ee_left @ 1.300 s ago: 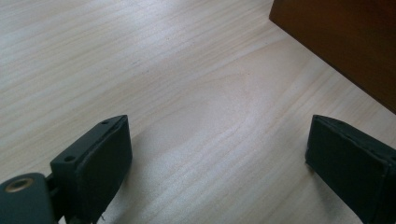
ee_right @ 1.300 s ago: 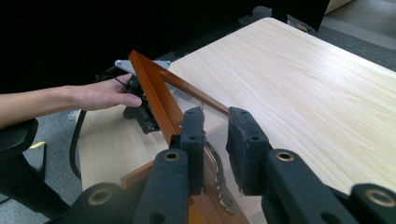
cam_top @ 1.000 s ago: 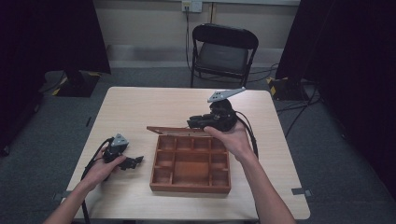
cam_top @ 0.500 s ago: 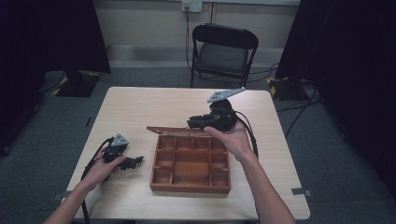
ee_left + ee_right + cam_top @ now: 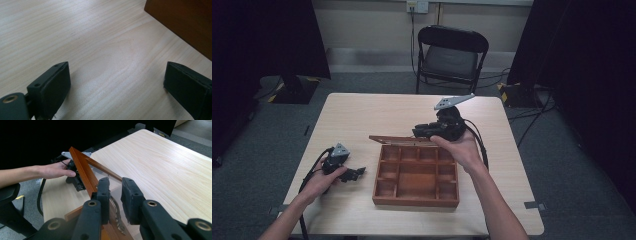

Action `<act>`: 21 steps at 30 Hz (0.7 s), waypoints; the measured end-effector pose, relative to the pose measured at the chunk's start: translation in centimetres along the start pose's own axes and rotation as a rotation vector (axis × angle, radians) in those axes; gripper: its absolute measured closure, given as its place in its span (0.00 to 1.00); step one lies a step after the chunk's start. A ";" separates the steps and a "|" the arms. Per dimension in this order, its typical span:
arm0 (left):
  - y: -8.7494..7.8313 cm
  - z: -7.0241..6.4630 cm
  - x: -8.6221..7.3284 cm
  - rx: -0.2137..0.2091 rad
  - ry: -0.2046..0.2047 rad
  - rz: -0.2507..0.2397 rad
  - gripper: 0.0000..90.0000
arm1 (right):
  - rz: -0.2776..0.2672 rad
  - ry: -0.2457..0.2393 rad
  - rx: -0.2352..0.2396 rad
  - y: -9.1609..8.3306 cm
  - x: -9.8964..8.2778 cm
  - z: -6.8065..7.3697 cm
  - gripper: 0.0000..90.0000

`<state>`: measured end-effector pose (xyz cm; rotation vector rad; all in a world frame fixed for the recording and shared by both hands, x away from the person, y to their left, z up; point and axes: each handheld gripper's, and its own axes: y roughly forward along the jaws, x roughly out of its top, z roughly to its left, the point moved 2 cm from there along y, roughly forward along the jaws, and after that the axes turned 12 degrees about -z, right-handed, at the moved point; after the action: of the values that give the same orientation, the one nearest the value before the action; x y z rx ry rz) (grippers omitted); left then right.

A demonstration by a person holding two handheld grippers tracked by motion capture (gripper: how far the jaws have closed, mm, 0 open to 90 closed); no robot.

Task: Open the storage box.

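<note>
The right gripper (image 5: 422,131) is clamping the box lid (image 5: 402,140), running three-to-nine, while the left gripper (image 5: 356,173) is gaping idle on the counter (image 5: 362,110).

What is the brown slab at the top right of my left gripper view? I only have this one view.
Observer: It is the side wall of a wooden box divided into many compartments, which look empty.
Operator: Is the box closed?
Observer: No. Its lid stands raised at the box's far side.
Operator: What holds it up?
Observer: The right tongs are at the lid's edge, with one jaw on either side of it. I cannot tell whether they clamp it.
</note>
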<state>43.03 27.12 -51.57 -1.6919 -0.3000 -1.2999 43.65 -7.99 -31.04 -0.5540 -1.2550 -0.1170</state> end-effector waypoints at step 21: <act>0.0 0.0 0.0 0.000 -0.002 -0.001 0.07 | 0.003 0.001 0.007 0.0 0.0 0.0 0.86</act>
<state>43.03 27.11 -51.58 -1.6930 -0.3022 -1.2991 43.64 -7.98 -31.06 -0.5496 -1.2533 -0.1108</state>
